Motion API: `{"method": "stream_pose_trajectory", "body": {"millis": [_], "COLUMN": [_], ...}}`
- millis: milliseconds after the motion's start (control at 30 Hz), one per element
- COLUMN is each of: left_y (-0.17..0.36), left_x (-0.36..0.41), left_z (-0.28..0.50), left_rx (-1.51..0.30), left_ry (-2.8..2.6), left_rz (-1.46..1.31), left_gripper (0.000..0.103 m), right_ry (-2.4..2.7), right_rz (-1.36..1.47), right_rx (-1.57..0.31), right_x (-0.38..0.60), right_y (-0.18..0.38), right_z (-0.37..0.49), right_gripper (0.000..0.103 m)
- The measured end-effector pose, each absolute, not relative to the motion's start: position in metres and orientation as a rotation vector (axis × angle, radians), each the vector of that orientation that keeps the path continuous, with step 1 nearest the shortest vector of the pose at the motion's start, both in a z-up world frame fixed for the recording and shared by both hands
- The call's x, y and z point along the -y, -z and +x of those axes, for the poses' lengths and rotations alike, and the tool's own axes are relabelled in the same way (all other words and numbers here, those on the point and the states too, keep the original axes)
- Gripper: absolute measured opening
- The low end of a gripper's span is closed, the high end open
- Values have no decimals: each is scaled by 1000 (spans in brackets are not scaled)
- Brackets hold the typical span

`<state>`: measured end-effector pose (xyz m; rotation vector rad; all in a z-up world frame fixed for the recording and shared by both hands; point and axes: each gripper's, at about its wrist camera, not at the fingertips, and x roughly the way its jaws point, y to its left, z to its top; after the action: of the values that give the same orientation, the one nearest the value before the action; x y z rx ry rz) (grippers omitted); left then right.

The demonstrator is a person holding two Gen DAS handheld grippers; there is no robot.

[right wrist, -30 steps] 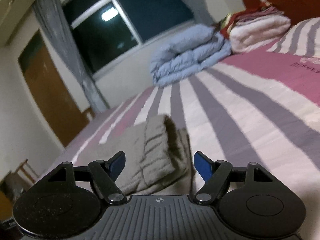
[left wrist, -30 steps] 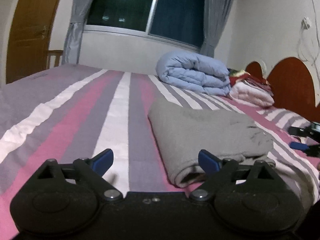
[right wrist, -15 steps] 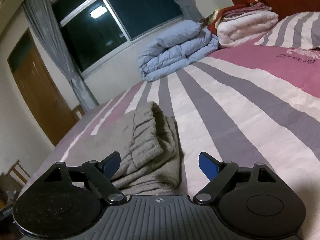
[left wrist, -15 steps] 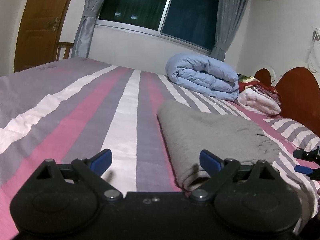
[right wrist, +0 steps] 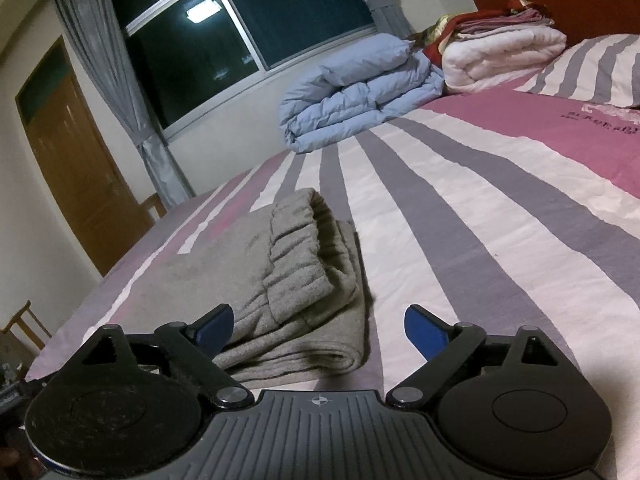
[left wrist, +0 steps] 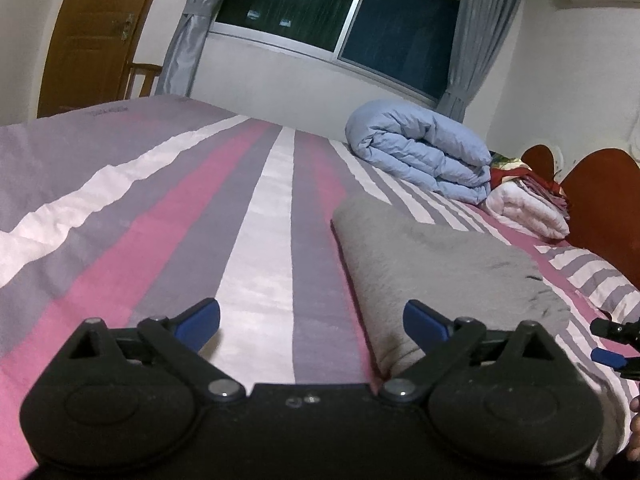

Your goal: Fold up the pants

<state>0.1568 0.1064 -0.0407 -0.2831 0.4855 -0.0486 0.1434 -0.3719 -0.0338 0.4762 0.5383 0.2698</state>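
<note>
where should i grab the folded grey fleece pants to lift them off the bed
Probably by the rounded fold edge of the folded grey fleece pants, coming in from the near side with the right gripper, whose jaws are opening and hold nothing. That edge binds all layers together. The elastic waistband on top lies loose, so gripping there would likely lift only one layer.

Pants lie on the bed, quilt behind them.

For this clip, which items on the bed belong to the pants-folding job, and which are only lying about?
Job:
- folded grey pants
- left tongs, jaws opening, nothing between
- right tongs, jaws opening, not gripping

Lying about:
- rolled blue duvet
- white folded blanket
- striped pillow
</note>
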Motion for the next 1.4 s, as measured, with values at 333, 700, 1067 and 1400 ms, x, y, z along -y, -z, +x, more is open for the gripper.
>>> {"method": "stream_pose_trajectory", "body": {"millis": [333, 700, 1067, 1400], "left_y": [39, 42, 84, 104], "left_x": [-118, -119, -118, -111], "left_z": [170, 274, 348, 360], "left_rx": [-528, -749, -937, -917], "left_ry": [109, 278, 522, 601], "left_rz": [-361, -418, -596, -700], "left_gripper": [93, 70, 66, 27], "right_ry": [-313, -384, -532, -642], "right_rz": [559, 638, 683, 705], "right_rx": [-514, -683, -878, -968], "right_x": [387, 387, 391, 388], "right_y": [27, 38, 66, 68], "right_z": [149, 237, 291, 325], "right_gripper": [92, 92, 80, 53]}}
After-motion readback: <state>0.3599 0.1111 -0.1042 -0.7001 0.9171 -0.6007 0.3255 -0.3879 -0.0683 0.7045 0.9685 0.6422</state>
